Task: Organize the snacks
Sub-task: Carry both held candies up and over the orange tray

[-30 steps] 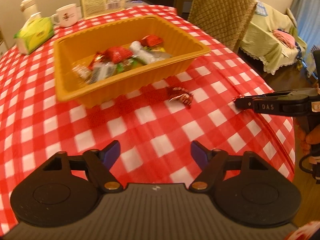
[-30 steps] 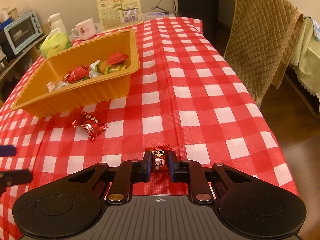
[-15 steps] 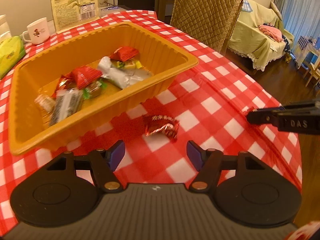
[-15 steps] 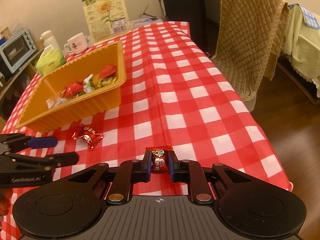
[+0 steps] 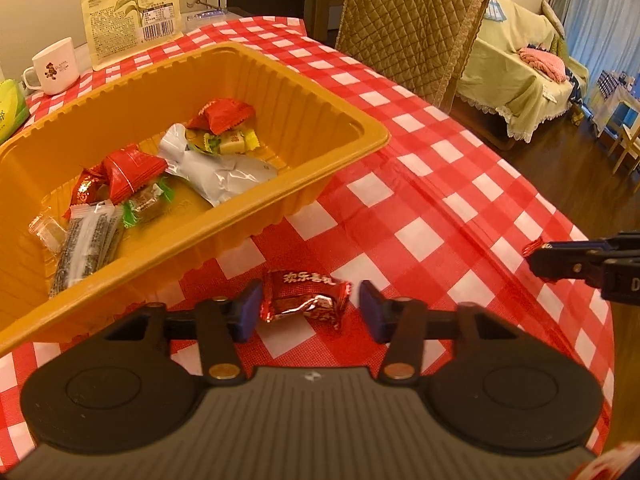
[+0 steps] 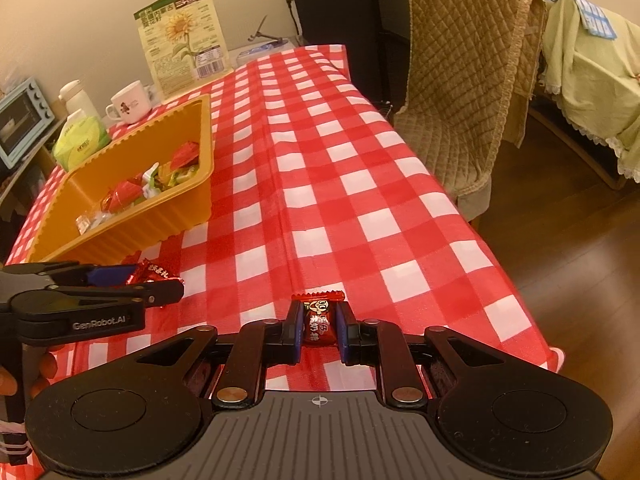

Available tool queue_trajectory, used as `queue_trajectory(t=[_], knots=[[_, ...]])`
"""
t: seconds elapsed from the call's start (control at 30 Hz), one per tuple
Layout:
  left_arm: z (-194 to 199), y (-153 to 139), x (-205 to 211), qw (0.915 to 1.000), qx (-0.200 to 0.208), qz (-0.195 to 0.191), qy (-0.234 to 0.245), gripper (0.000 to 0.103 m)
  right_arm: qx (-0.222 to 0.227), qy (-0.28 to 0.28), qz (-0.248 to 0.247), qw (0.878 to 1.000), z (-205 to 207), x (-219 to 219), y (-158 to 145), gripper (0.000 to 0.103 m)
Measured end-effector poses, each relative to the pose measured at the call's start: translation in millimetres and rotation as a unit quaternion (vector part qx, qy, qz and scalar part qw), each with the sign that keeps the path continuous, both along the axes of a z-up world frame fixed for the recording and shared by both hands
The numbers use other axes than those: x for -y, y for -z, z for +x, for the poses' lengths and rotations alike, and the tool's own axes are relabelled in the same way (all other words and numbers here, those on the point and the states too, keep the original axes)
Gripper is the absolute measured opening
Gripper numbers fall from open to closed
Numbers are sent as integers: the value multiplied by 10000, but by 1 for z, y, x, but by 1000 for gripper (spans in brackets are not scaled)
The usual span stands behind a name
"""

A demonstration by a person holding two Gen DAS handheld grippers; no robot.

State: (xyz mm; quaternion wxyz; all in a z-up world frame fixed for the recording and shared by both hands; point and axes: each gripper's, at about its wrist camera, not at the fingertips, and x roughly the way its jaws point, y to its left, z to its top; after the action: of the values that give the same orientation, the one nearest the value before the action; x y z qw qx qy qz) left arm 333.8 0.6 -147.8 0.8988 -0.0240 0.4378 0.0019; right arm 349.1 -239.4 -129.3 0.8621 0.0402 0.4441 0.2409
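Left gripper (image 5: 306,314) closer, now astride candy (image 5: 304,300).

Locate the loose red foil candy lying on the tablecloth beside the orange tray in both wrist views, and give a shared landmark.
Left wrist view: the red foil candy lies low in the centre, between the fingers of the left claw, which have just been closing.
Right wrist view: it shows at the lower left, behind the left claw's fingers.
Shared landmark: the orange tray, just beyond it.
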Motion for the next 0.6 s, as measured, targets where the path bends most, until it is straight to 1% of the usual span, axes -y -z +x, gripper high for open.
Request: queue_trajectory(t=[0.03,0.07,0.17,0.37,0.6], knots=[[0,0,1,10000,12,18,9,42,-4,7,5,10000,0,1,0,18],[-1,0,2,10000,8,24,32,38,-5,12,9,10000,0,2,0,18],[-2,-1,4,10000,6,35,62,34,-11,11,24,10000,0,4,0,18],[-8,-4,10,9999,-54,-6,89,32,11,-53,61,10000,-3,6,-2,18],[-23,-12,16,10000,-57,-23,44,31,81,-136,140,9998,-10,11,-9,18]])
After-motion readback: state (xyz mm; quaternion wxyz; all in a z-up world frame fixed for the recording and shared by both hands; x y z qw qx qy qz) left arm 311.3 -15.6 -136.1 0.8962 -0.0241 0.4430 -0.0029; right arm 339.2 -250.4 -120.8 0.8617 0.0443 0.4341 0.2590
